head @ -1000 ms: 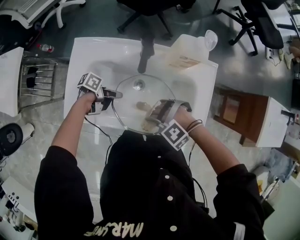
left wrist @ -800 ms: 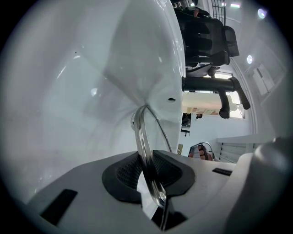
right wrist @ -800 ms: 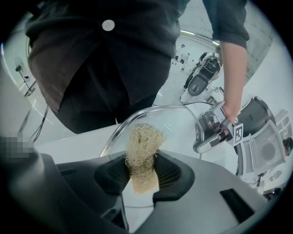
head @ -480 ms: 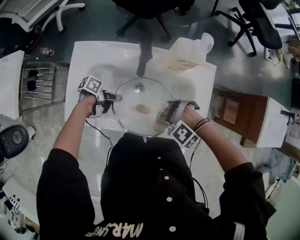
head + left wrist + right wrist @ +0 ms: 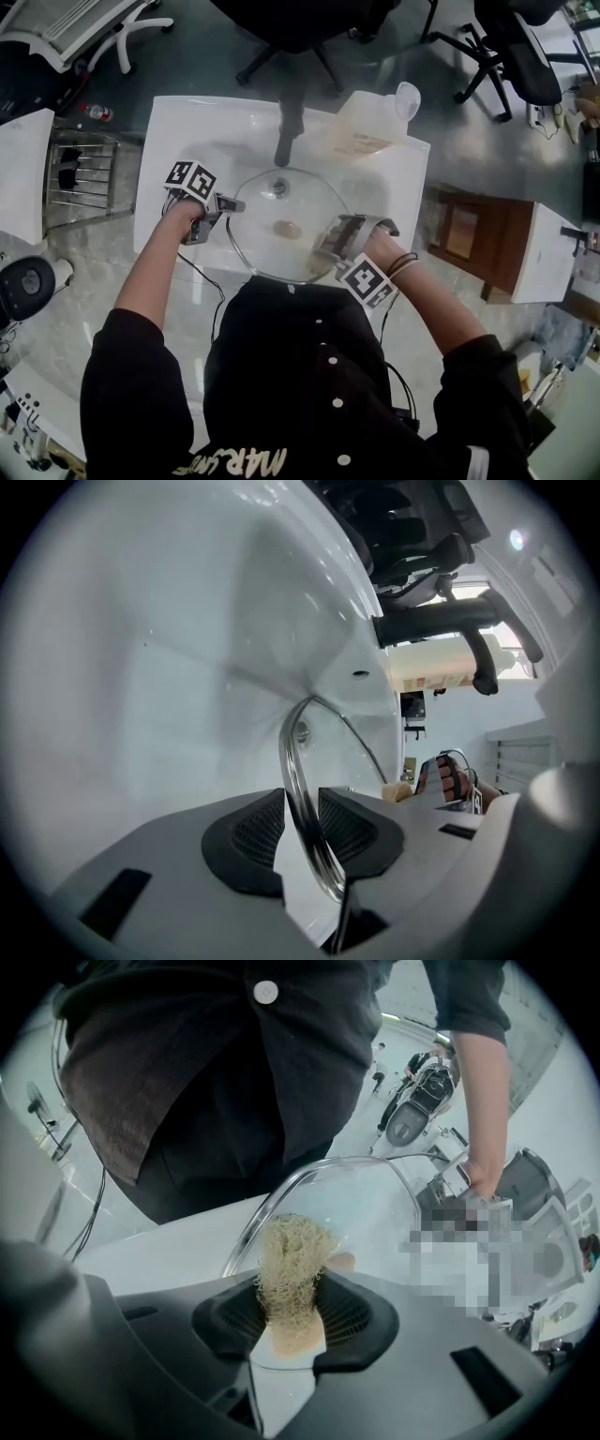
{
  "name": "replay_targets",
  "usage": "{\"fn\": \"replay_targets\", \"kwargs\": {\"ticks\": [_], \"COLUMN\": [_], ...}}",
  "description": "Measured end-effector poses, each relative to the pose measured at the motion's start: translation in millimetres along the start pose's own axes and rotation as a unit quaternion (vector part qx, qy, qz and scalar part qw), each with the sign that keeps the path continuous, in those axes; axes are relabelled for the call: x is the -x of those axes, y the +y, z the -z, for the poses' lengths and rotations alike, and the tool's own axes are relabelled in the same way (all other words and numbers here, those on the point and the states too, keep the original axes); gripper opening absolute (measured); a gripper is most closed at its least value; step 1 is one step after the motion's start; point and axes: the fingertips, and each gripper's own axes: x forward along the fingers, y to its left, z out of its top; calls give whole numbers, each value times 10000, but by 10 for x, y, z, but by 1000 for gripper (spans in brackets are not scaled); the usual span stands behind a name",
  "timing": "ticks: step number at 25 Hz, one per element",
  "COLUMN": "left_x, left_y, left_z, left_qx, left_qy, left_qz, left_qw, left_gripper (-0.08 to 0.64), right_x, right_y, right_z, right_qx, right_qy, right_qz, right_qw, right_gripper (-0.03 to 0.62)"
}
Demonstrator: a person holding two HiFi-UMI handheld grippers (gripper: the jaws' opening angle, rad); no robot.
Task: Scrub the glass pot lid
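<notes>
In the white sink [image 5: 169, 141] sits the glass pot lid [image 5: 272, 246], its left rim loosely between the just-widening jaws of the left gripper [image 5: 230, 204], while the right gripper [image 5: 323, 246] at the near-right edge pinches a beige scrubber [image 5: 289, 1269] touching the glass, most of the lid lying far-left of it.

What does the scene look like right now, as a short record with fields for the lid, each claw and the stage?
Lid: glass pot lid, in the white sink by the faucet
Left claw: jaws just opened further; the lid's rim stands between the pads, seemingly loose
Right claw: shut on a beige scouring pad at the lid's edge
Stage: mid-scrub, it seems
</notes>
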Motion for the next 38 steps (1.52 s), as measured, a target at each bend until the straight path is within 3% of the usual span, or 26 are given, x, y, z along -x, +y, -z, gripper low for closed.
{"fn": "replay_targets", "kwargs": {"ticks": [3, 6, 10, 14, 17, 20, 25, 27, 30, 32, 34, 38], "left_x": [194, 449, 761, 1030, 1211, 1409, 1668, 1775, 1943, 2047, 2167, 2417], "left_y": [45, -9, -253, -661, -978, -1279, -1657, -1810, -1963, -2033, -2129, -2337], "left_z": [-207, -388, -484, -432, -325, -208, -51, -10, 25, 81, 127, 229], "left_qx": [-216, -748, -1761, -2493, -2752, -3015, -3423, -3482, -3573, -3603, -3622, -3799], "left_qy": [-520, -1127, -1859, -2709, -3251, -3738, -4271, -4556, -4939, -5082, -5209, -5475], "left_qz": [-394, -860, -1371, -1348, -1202, -1171, -1442, -1322, -1358, -1485, -1610, -1870], "left_qw": [9976, 9871, 9569, 9199, 8967, 8693, 8244, 8086, 7810, 7680, 7560, 7218], "left_gripper": [133, 130, 88, 34, 26, 26, 26, 26, 26, 26, 26, 26], "right_x": [16, 64, 174, 452, 739, 1077, 1664, 1993, 2523, 2797, 3008, 3308], "right_y": [-53, -183, -361, -588, -709, -817, -970, -1065, -1178, -1171, -1126, -990], "right_z": [32, 108, 310, 452, 568, 653, 721, 746, 786, 781, 795, 826], "right_qx": [-435, -1178, -2263, -3289, -4068, -4741, -5250, -5397, -5571, -5663, -5695, -5630], "right_qy": [19, 46, 153, 94, -47, -302, -590, -929, -1608, -1851, -1824, -1708], "right_qz": [220, 662, 1264, 1961, 2509, 3048, 3825, 4324, 5128, 5488, 5768, 6192], "right_qw": [9988, 9908, 9657, 9237, 8784, 8254, 7580, 7163, 6331, 5864, 5566, 5201], "right_gripper": [143, 143, 144, 144, 145, 146, 146, 146, 146, 146, 147, 147]}}
